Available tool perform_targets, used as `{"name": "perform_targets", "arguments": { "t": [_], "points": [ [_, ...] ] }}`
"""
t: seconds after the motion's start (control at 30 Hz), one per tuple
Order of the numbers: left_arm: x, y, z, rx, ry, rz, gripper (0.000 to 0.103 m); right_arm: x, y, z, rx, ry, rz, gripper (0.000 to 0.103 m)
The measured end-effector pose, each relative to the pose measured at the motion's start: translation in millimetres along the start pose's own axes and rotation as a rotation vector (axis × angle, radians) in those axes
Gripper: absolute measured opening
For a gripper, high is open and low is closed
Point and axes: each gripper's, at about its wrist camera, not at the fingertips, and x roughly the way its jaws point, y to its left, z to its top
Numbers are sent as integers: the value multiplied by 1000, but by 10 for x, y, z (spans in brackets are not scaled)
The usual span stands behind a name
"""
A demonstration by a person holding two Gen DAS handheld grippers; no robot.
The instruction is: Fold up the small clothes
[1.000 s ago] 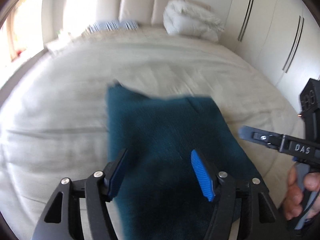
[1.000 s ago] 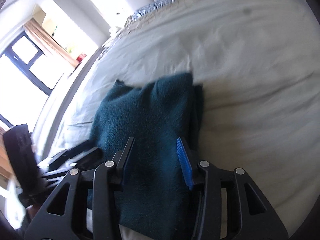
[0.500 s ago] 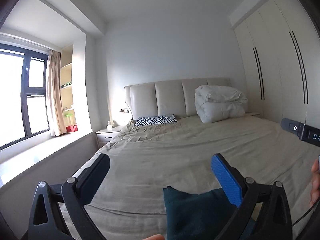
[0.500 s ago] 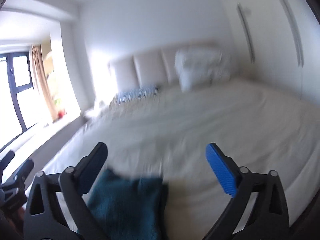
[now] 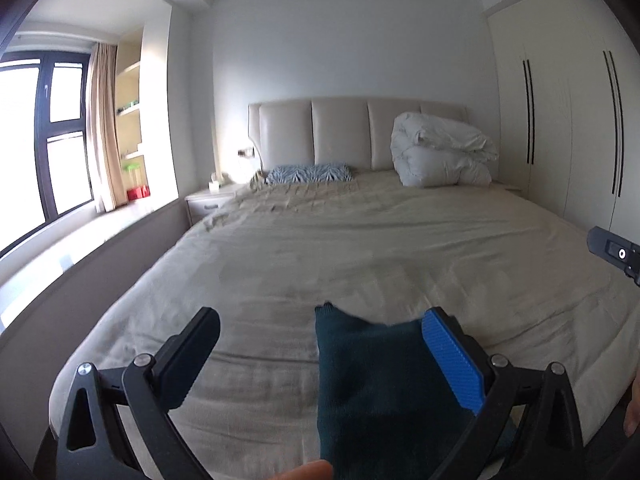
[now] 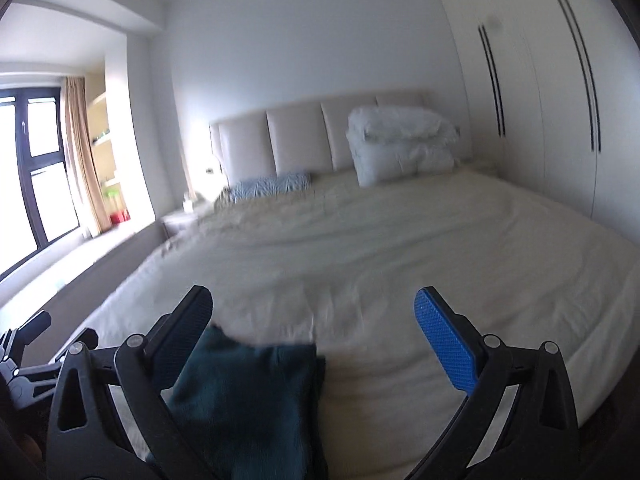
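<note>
A folded dark teal garment (image 5: 376, 384) lies flat on the near end of the beige bed (image 5: 360, 248). My left gripper (image 5: 320, 344) is open and empty, raised above the garment's near edge. My right gripper (image 6: 312, 328) is open and empty too, raised to the right of the garment (image 6: 248, 400), which shows at the lower left of the right wrist view. The tip of the right gripper shows at the right edge of the left wrist view (image 5: 616, 252). Neither gripper touches the cloth.
A white rolled duvet (image 5: 440, 152) and a zebra-pattern pillow (image 5: 308, 174) lie at the headboard (image 5: 340, 132). A white wardrobe (image 5: 560, 112) stands on the right. A window ledge (image 5: 80, 240) and a nightstand (image 5: 208, 200) are on the left.
Both grippers have opened wide, lifted off the teal garment and tilted up from looking down at the bed to looking across the room. The garment stays on the bed.
</note>
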Motion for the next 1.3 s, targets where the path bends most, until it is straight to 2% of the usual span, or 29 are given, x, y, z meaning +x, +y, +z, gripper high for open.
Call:
{"name": "perform_targets", "arguments": {
  "t": [0.13,0.27,0.37,0.57,0.67,1.3],
  "points": [
    [275,4,-271,-1,165,26,103,280,-31,-294,16,138,-20,103],
    [492,27,-519,-37,312,-1,103,548,37,-562,-36,265,-67,103],
    [545,44,-621,-60,364,-16,103,751,89,-743,-66,350,-87,103],
    [592,52,-634,-56,391,-20,103,941,230,-930,-104,425,-84,103],
    [605,65,-641,-59,397,-17,103,875,266,-943,-113,448,-71,103],
    [638,69,-719,-64,416,-6,103,934,324,-1118,-97,536,-47,103]
  ]
}}
